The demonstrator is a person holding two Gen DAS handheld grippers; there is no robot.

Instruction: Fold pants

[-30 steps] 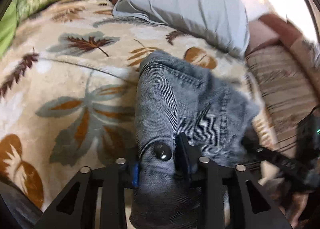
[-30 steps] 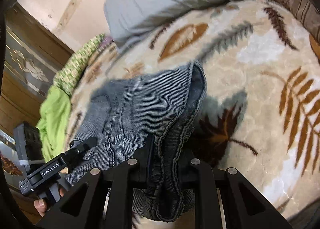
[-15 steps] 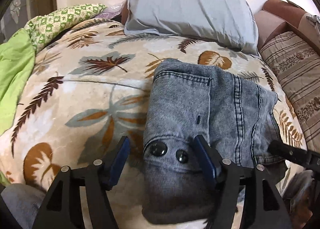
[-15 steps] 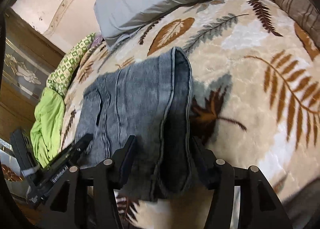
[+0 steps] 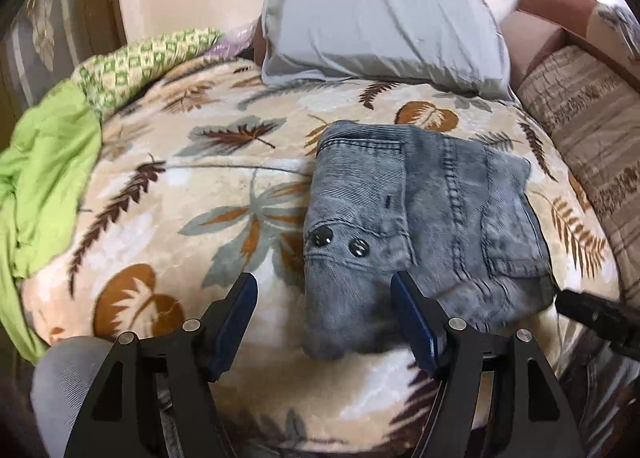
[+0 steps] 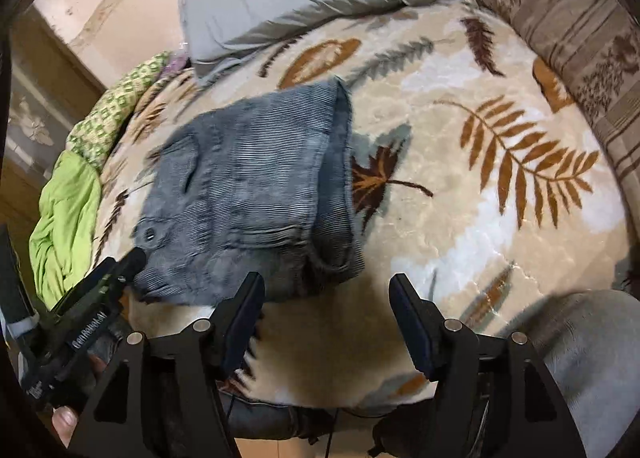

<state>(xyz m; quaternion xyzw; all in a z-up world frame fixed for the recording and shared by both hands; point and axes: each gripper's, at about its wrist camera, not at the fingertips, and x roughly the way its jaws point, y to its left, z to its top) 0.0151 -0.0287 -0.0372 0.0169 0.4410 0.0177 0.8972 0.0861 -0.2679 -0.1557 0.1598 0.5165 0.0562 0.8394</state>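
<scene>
The grey denim pants [image 5: 420, 226] lie folded into a compact bundle on the leaf-patterned blanket [image 5: 180, 194]; two dark buttons face the left wrist camera. My left gripper [image 5: 324, 298] is open and empty, its jaws apart just in front of the bundle's near edge. In the right wrist view the pants [image 6: 256, 194] lie left of centre. My right gripper [image 6: 326, 298] is open and empty, drawn back to the bundle's near right corner. The left gripper's tip [image 6: 120, 270] shows at the lower left there, beside the pants.
A grey pillow [image 5: 384, 30] lies at the head of the bed. Green cloth [image 5: 44, 178] and a green-patterned cushion [image 5: 140, 62] lie at the left edge. A striped brown cushion [image 5: 592, 130] runs along the right side. My knees [image 6: 592, 358] are at the near edge.
Both grippers were shut on the pants a second ago. They have opened, let the folded bundle rest on the blanket, and pulled back toward me.
</scene>
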